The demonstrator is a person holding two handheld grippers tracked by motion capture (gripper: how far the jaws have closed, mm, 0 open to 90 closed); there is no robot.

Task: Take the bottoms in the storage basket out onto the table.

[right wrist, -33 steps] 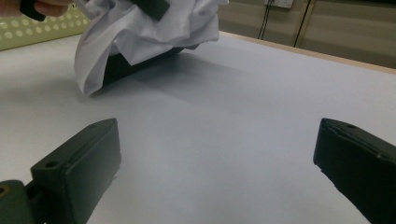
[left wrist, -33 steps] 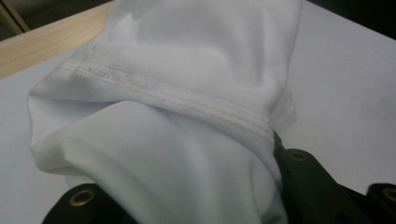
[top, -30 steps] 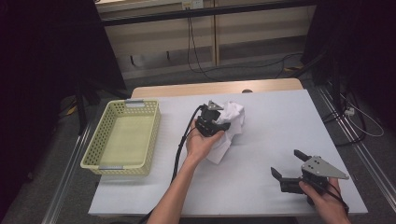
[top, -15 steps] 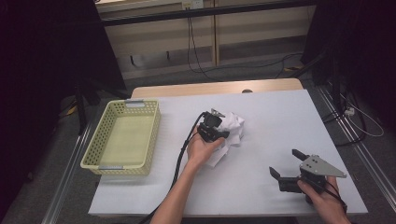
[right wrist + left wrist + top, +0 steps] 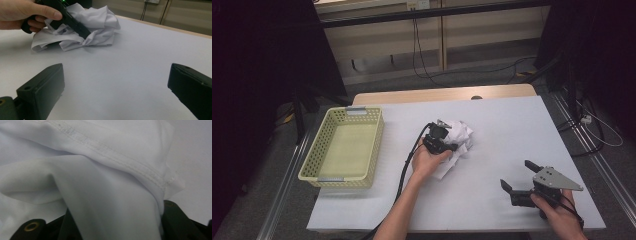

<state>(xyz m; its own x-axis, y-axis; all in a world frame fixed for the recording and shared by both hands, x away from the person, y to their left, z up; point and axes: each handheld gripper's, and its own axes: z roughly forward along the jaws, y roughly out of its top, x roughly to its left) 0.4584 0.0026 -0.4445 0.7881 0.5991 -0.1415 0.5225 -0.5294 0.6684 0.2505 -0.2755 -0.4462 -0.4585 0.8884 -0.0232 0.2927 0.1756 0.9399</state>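
Observation:
A crumpled white cloth [image 5: 459, 137] lies mid-table. My left gripper [image 5: 447, 146] is pushed into its near-left side, held by a hand [image 5: 426, 161]. In the left gripper view a hemmed fold of the cloth [image 5: 100, 182] fills the space between the two jaws, whose visible parts stand wide apart; the tips are hidden. My left gripper [image 5: 83, 32] also points down into the cloth [image 5: 97, 22] in the right gripper view. My right gripper [image 5: 516, 173] rests open at the front right of the table, nothing between its fingers [image 5: 42, 87].
A yellow perforated basket [image 5: 344, 147] stands empty at the table's left. The left gripper's black cable [image 5: 404, 170] trails back along the forearm. The white tabletop [image 5: 512, 125] is bare between cloth and right gripper. Cables hang behind the table.
My left gripper has moved a little toward the person and lower into the cloth, which is bunched tighter. The right gripper has barely shifted.

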